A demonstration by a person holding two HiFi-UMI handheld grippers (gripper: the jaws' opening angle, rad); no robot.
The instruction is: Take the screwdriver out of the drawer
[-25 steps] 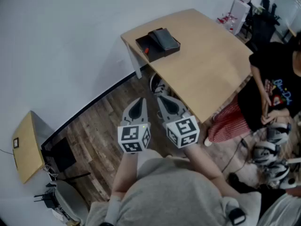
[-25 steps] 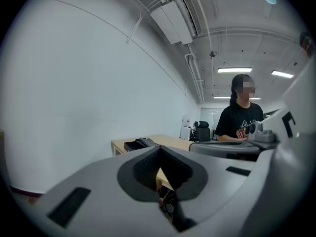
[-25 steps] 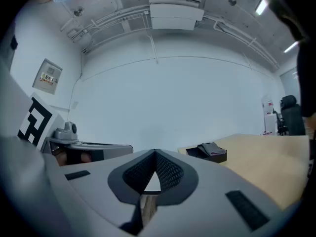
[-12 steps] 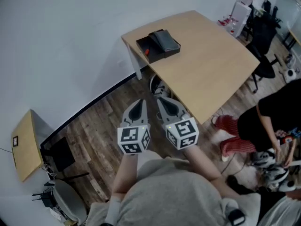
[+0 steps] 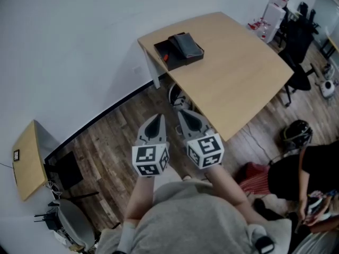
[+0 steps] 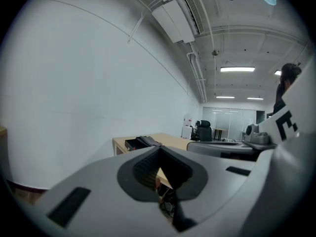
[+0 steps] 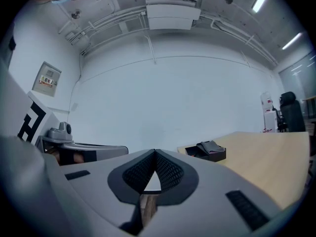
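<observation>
A black drawer box [image 5: 178, 47] sits on the far left corner of the light wooden table [image 5: 238, 73]. A grey cloth-like piece lies on top of it, and a small red item [image 5: 164, 56] shows in its open part. The box also shows small and far off in the left gripper view [image 6: 140, 143] and in the right gripper view [image 7: 210, 151]. My left gripper [image 5: 156, 116] and right gripper [image 5: 183, 113] hang side by side over the wooden floor, well short of the table. Both are shut with nothing between the jaws.
A white wall runs behind the table. A person in black [image 5: 296, 176] crouches at the lower right next to a dark helmet [image 5: 296, 134]. A black office chair [image 5: 299, 36] stands past the table's right end. A small wooden shelf [image 5: 26, 163] is at the left.
Both grippers have stayed where they were. The person in black at the right has moved down toward the lower right corner, uncovering the helmet and floor.
</observation>
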